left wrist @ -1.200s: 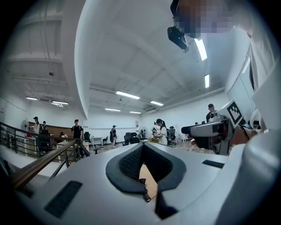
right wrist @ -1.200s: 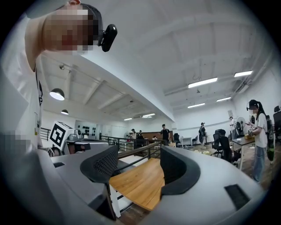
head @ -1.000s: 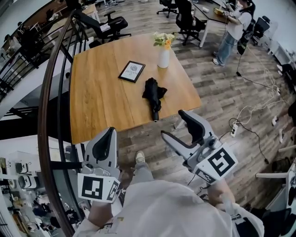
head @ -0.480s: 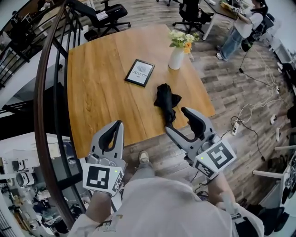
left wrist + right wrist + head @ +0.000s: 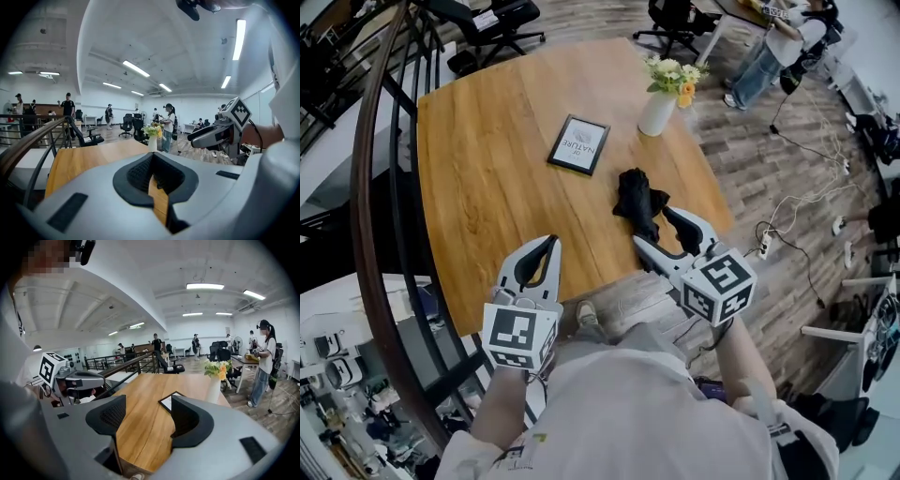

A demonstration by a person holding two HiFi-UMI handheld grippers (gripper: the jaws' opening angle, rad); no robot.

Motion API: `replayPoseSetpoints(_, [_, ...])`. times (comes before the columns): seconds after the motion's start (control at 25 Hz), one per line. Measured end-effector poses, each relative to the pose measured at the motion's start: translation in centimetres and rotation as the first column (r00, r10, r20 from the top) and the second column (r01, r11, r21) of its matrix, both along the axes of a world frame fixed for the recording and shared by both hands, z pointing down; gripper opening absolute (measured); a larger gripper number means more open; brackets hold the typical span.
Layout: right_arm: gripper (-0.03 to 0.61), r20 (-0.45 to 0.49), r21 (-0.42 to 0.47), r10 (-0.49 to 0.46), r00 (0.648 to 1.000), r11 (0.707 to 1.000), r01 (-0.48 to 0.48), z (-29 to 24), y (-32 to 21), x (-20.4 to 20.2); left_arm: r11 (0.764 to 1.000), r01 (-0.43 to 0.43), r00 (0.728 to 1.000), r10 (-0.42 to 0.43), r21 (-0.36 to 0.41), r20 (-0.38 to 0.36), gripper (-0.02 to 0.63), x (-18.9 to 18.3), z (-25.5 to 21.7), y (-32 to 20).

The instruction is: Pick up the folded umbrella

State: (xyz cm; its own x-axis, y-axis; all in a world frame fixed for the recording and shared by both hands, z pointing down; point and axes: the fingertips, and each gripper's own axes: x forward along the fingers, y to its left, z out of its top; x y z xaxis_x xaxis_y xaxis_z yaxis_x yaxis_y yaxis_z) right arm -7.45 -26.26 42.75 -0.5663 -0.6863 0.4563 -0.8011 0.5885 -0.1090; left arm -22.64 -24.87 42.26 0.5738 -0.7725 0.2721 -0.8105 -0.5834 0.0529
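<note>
The folded black umbrella [image 5: 637, 197] lies on the wooden table [image 5: 487, 169], close to its near right edge. My right gripper [image 5: 659, 231] is open and empty, its fingertips right at the table edge by the umbrella's near end. In the right gripper view only bare tabletop [image 5: 140, 427] shows between its jaws, and the umbrella is hidden there. My left gripper [image 5: 540, 246] hangs over the near table edge, left of the umbrella, shut with nothing held. The left gripper view looks across the table [image 5: 84, 159] and shows the right gripper [image 5: 191, 138] at the right.
A framed picture [image 5: 578, 144] and a white vase of flowers [image 5: 659, 108] stand on the table beyond the umbrella. A curved stair railing [image 5: 370, 187] runs along the left. Cables [image 5: 787, 211] lie on the floor at right, and a person [image 5: 764, 56] stands at a far desk.
Both grippers have moved forward and down to the table's near edge. The right one has come up beside the umbrella's near end. The table looks larger and nearer in the head view.
</note>
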Motion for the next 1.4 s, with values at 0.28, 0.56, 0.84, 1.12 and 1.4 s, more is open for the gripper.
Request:
replayPoseSetpoints(0.28, [0.313, -0.033, -0.124, 0.033, 0.999, 0.992, -0.037, 5.5, -2.9, 1.1, 0.996, -0.016, 0.999, 0.013, -0.086, -0.036, 0.017, 0.7, 3.5, -0.8])
replayPoseSetpoints(0.56, [0.314, -0.026, -0.254, 0.036, 0.999, 0.966, -0.042, 10.7, -5.2, 3.2, 0.986, -0.025, 0.999, 0.018, -0.167, -0.041, 0.017, 3.4, 6.4, -2.3])
replayPoseSetpoints(0.84, [0.318, -0.05, -0.343, 0.038, 0.998, 0.938, -0.053, 16.4, -7.3, 5.3, 0.97, 0.001, 1.0, -0.007, -0.244, -0.025, 0.017, 5.3, 9.4, -3.9])
replayPoseSetpoints(1.12, [0.319, -0.039, -0.43, 0.089, 0.995, 0.897, -0.097, 21.6, -9.7, 7.5, 0.953, 0.035, 0.999, -0.038, -0.302, -0.005, 0.017, 7.6, 12.3, -5.5])
replayPoseSetpoints(1.4, [0.331, -0.069, -0.476, 0.09, 0.994, 0.872, -0.112, 26.4, -10.7, 8.2, 0.916, 0.09, 0.996, -0.086, -0.391, 0.029, 0.017, 8.9, 15.9, -5.4])
